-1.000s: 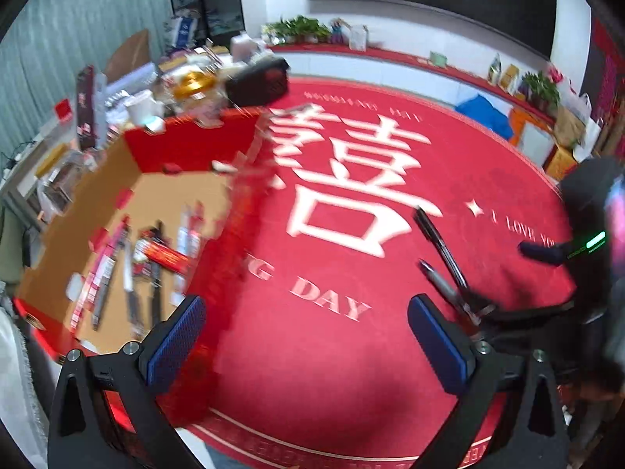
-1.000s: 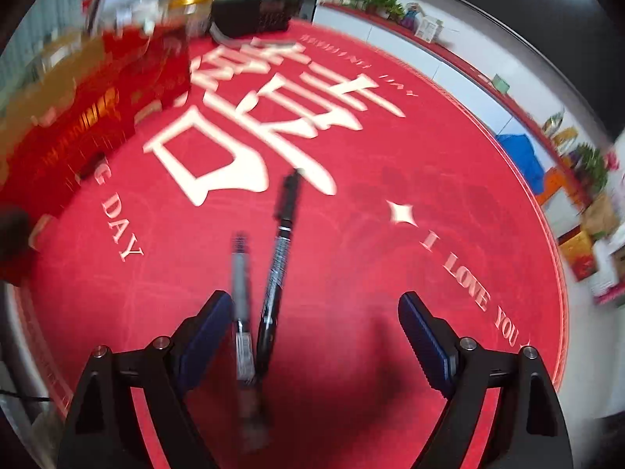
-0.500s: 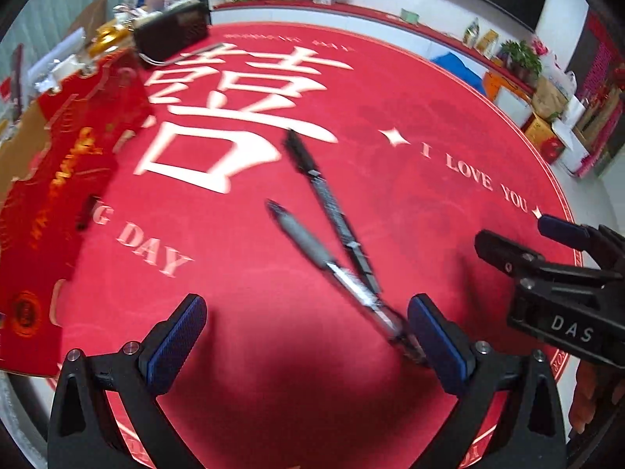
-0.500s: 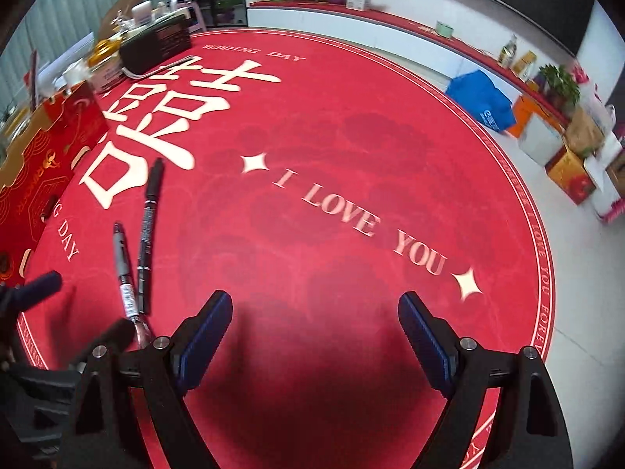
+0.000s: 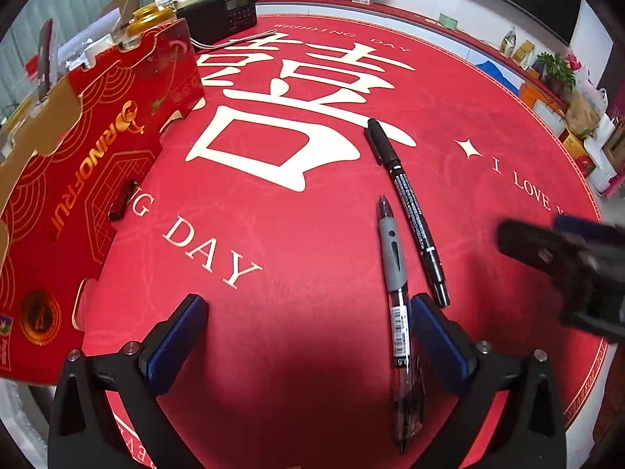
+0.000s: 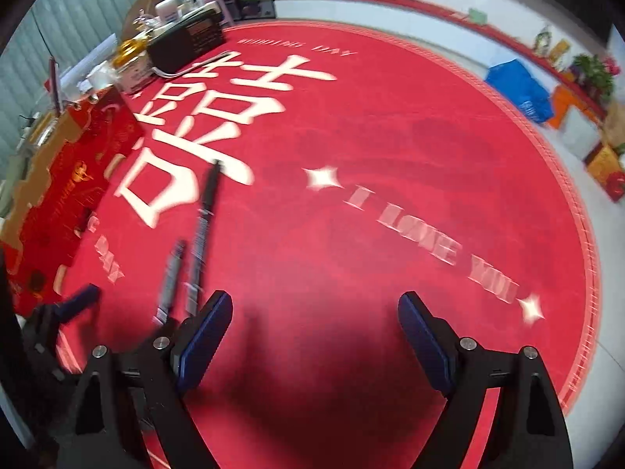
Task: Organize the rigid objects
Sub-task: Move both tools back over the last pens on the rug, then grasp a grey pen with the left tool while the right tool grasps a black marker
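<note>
2 pens on the red mat, both grippers spread wide

The gel pen (image 5: 395,308) lies lengthwise between the left gripper (image 5: 308,336) pads, tip pointing away, its rear end lost in shadow. The marker (image 5: 410,211) slants beside it, cap far. The right gripper (image 6: 314,336) grasps nothing; its view is blurred.

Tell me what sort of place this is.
Probably a room set up for recording tabletop tasks, not a wedding hall: a round table under a red WEDDING DAY cloth holds two pens, beside a cluttered desk with a black radio and boxes stacked along the wall.
</note>
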### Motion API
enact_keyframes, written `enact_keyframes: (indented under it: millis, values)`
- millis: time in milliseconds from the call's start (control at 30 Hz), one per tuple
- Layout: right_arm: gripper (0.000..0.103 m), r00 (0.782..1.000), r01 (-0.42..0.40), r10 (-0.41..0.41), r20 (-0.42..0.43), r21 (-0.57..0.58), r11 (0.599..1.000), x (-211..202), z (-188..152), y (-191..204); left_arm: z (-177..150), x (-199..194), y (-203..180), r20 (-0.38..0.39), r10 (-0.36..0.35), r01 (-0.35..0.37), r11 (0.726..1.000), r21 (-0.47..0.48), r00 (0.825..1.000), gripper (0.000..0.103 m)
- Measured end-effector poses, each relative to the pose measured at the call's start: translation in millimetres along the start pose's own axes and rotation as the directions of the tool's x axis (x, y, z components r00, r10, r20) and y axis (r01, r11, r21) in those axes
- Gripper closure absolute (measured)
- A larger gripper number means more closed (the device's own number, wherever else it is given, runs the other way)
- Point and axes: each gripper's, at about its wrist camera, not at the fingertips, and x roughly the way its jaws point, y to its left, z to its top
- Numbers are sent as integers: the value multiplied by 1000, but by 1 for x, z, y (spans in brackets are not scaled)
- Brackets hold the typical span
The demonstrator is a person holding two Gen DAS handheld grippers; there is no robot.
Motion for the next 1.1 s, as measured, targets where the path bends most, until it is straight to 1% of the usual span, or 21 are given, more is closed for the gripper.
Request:
enact_keyframes:
  millis: [100, 133, 233, 300, 333, 400, 433, 467, 500, 533, 567, 700, 767, 867, 933, 1000, 1100]
  values:
    - [15, 998, -25, 24, -50, -9, 1000, 15, 18, 15, 1, -1, -7, 14, 35, -36, 999, 34, 999, 0]
    - [16, 998, -19, 18, -67, -17, 1000, 21, 25, 21, 0, -3, -8, 22, 53, -54, 998, 41, 998, 0]
    - [26, 995, -5, -2, -101, -63, 998, 34, 36, 38, -3, -6, -5, 34, 108, -109, 994, 31, 994, 0]
    - [27, 993, -6, -3, -117, -79, 997, 41, 40, 48, -5, -7, 3, 41, 129, -130, 991, 15, 991, 0]
    - [32, 992, 0, -12, -122, -96, 995, 44, 41, 53, -5, -7, 7, 39, 134, -135, 991, 2, 990, 0]
    - [38, 991, 43, -60, -115, -151, 988, 47, 42, 64, -6, -7, 13, 30, 126, -125, 992, -17, 992, 0]
    - [44, 991, 54, -74, -110, -179, 982, 47, 41, 68, -6, -6, 15, 26, 116, -116, 993, -20, 993, 0]
    - [50, 991, 49, -71, -109, -190, 981, 46, 40, 68, -5, -6, 15, 24, 114, -113, 993, -19, 993, 0]
    - [53, 991, 47, -70, -112, -193, 980, 45, 38, 67, -5, -7, 15, 24, 117, -116, 993, -13, 993, 0]
    - [63, 991, 48, -71, -117, -193, 980, 43, 37, 63, -5, -7, 14, 25, 119, -119, 993, -9, 993, 0]
    - [69, 990, 46, -71, -124, -193, 980, 41, 36, 58, -4, -6, 12, 25, 117, -117, 993, -3, 993, 0]
    - [72, 987, 30, -59, -150, -193, 981, 36, 31, 36, -1, -4, -2, 26, 74, -75, 997, 34, 997, 0]
    - [72, 986, 31, -65, -157, -207, 978, 35, 31, 34, 0, -3, -9, 35, 66, -68, 996, 57, 997, 0]
    - [72, 984, 33, -73, -164, -234, 972, 35, 32, 36, 3, -1, -15, 31, 33, -36, 996, 87, 999, 0]
    - [72, 983, 33, -78, -167, -257, 966, 36, 31, 37, 5, 0, -12, 13, 11, -12, 997, 74, 1000, 0]
    - [72, 983, 30, -77, -170, -261, 965, 36, 32, 36, 6, 3, -5, -8, -30, 30, 999, 38, 1000, 0]
    - [72, 983, 24, -71, -170, -262, 965, 37, 31, 36, 5, 3, -7, 13, -28, 27, 999, 44, 1000, 0]
